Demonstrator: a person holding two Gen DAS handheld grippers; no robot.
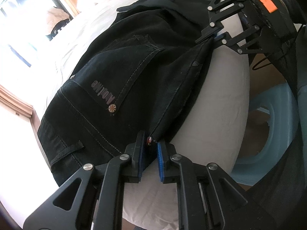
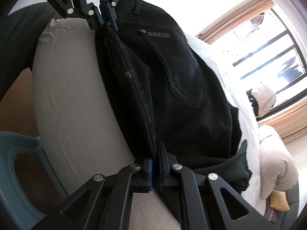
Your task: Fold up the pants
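Black jeans (image 1: 134, 72) lie on a white bed (image 1: 216, 103), back pocket with a logo facing up. My left gripper (image 1: 151, 143) is shut on the waist corner of the jeans near a rivet button. My right gripper (image 2: 155, 164) is shut on the same folded edge of the jeans (image 2: 172, 88) farther along. Each gripper shows in the other's view: the right gripper at the top right (image 1: 212, 35), the left gripper at the top (image 2: 106, 22). The edge is stretched taut between them, raised off the bed.
A light blue plastic chair (image 1: 268, 134) stands beside the bed on a brown floor. Pillows (image 2: 274, 163) lie at the bed's head. A window (image 2: 268, 57) with tan curtains is beyond the bed.
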